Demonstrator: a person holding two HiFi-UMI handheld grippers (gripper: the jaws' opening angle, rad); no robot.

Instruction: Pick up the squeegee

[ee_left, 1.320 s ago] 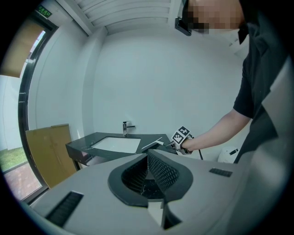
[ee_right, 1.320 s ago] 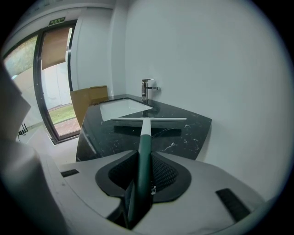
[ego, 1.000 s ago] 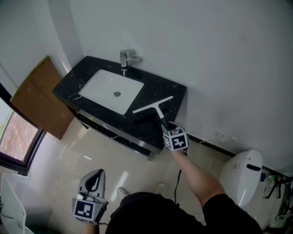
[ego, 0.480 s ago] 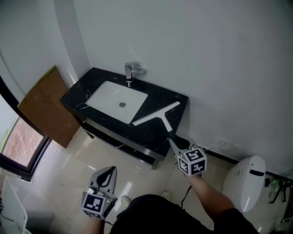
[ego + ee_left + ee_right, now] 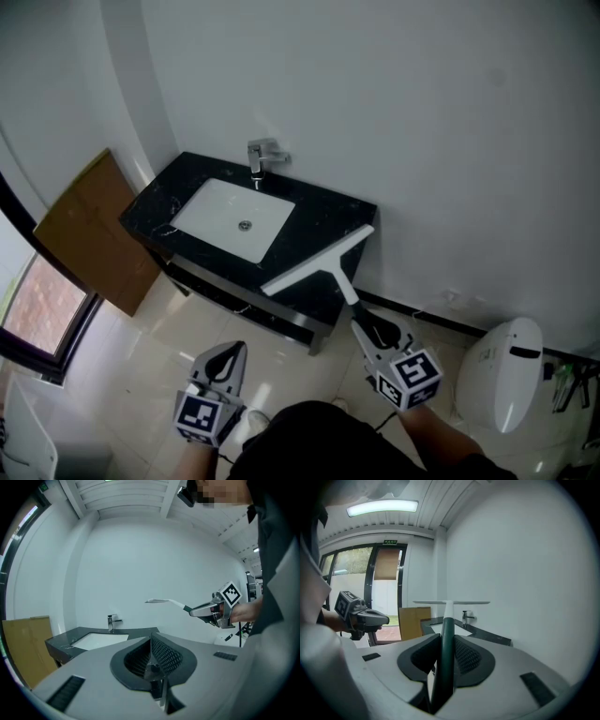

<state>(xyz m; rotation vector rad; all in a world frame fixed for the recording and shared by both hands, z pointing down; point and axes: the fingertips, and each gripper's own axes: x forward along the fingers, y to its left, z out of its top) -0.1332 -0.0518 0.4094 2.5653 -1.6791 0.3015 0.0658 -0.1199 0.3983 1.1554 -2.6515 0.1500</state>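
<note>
- Head view takes in a pale wall [image 5: 422, 122] behind everything, with the black bench [image 5: 328, 211] set against it toward 11 o'clock from the person.
- Brown cardboard panel [image 5: 89, 234] leans at 9 o'clock of the bench.
- White toilet [image 5: 506, 375] stands at 3 o'clock of the right tongs, well apart from the bench.
- White sink basin [image 5: 234, 220] is sunk into the bench top, and a chrome faucet [image 5: 261, 155] stands at its 12 o'clock edge.
- Squeegee [image 5: 330, 267] is held in the air, off the bench. Its pale blade runs crosswise over the bench's front right corner, and its handle slants back toward 5 o'clock into the right tongs. The left gripper view shows it well above the bench top, against the wall.
- Right tongs [image 5: 375, 328] are clamped on the squeegee's dark green handle [image 5: 446, 634]. The right gripper view shows the handle rising upright between the two jaws, which press it from both sides, with the blade level across the top at 12 o'clock.
- Left tongs [image 5: 225, 361] hang low at 7 o'clock of the bench, over the tiled floor. The left gripper view shows their jaws [image 5: 152, 644] brought together with nothing between them, touching nothing.
</note>
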